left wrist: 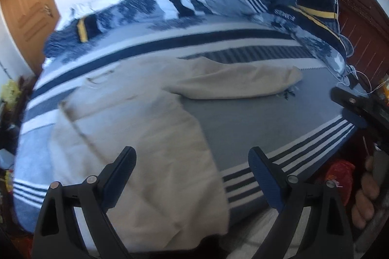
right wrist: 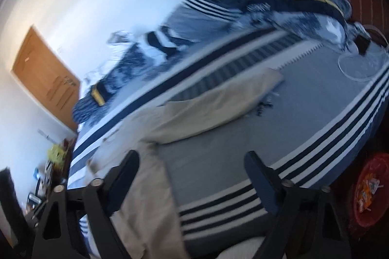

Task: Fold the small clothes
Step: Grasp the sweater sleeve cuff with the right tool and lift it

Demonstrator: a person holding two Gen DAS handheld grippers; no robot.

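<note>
We note a bed with a grey, navy-and-white striped cover [left wrist: 243,118]. Soft beige trousers [left wrist: 150,142] lie rumpled from its near edge toward the middle. Our left gripper [left wrist: 192,159] and right gripper [right wrist: 192,161] hang spread, empty. Only the right view shows a red basket [right wrist: 372,188].

The beige cloth trousers [left wrist: 150,149] spread on the grey, navy-striped bed [left wrist: 243,118] run off the bottom edge in both wrist views, their waist end unseen. Motion blur smears the navy and white patterned bedding [right wrist: 136,69] beyond the trousers. Lettering on the navy pillow [left wrist: 287,14] there is unreadable.
</note>
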